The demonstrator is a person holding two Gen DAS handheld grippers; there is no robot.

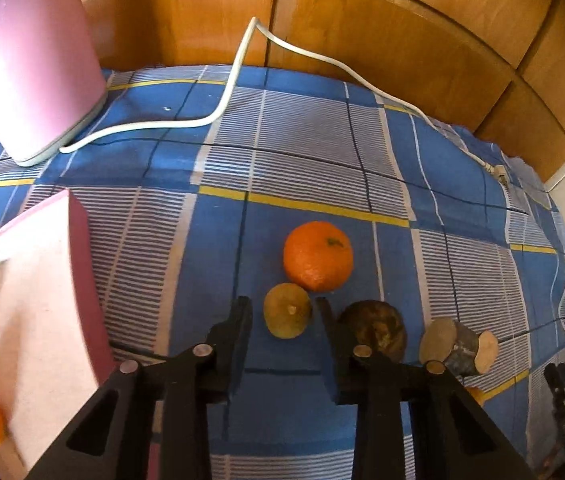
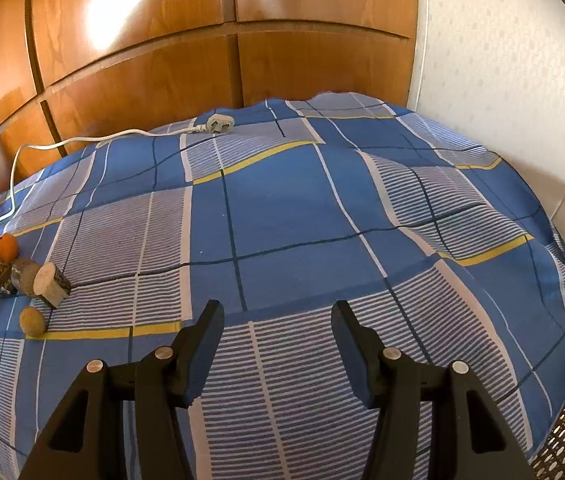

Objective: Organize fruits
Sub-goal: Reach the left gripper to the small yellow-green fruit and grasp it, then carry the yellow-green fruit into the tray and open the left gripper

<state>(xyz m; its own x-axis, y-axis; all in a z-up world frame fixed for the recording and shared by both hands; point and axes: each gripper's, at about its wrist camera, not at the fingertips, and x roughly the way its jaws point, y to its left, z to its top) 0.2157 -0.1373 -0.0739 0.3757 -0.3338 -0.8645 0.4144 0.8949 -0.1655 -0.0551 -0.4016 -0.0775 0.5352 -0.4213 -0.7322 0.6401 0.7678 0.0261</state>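
Items, left to right, placed by the orange (image 1: 317,256) on the blue checked cloth (image 1: 322,168):

- Pink box (image 1: 34,280): being kept well left of the orange.
- White cable (image 1: 222,108): being left trailing behind the orange.
- Left tool (image 1: 283,302): being held with narrow jaws either side of the small yellow-green fruit (image 1: 287,316). The pads are judged not yet pressing.
- Small yellow-green fruit: being kept just in front of the orange, almost touching. It is judged light, round, firm-skinned and prone to rolling, and is best taken across its widest middle.
- Brown fruit (image 1: 374,330) and cut log (image 1: 458,346): being left to the right of the orange, in front.
- Right tool (image 2: 276,312): being held open and empty, well right of the orange.
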